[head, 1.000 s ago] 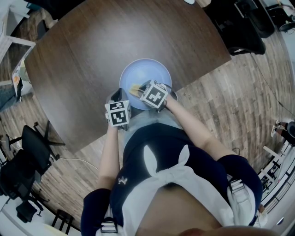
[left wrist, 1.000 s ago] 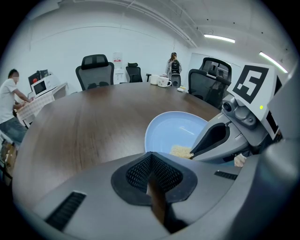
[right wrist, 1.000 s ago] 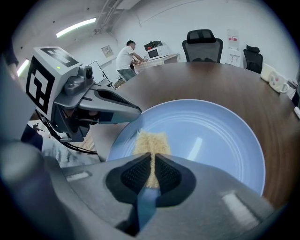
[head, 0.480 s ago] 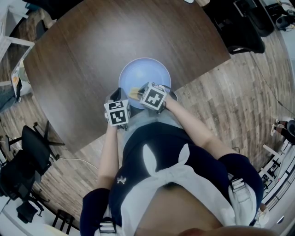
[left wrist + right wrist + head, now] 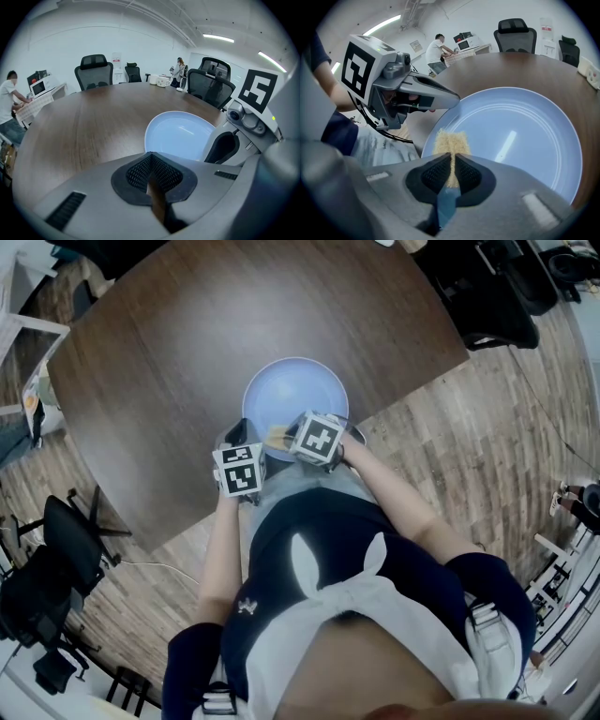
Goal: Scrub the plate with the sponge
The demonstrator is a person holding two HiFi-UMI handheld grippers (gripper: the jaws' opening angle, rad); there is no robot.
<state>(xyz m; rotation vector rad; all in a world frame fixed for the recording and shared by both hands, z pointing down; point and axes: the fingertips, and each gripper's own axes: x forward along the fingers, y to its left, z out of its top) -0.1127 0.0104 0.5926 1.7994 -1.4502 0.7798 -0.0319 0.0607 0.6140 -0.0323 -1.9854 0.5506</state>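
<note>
We see a round-edged, dark brown wooden bench standing on a pale plank floor. One pale blue plate lies on it near the 5 o'clock edge. Small white cups sit by the far edge.

Right hand-held gripper hides part of plate

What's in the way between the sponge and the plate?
Nothing visible. The sponge, clamped in the right gripper, is at the near rim of the plate; the left gripper is off to one side.
</note>
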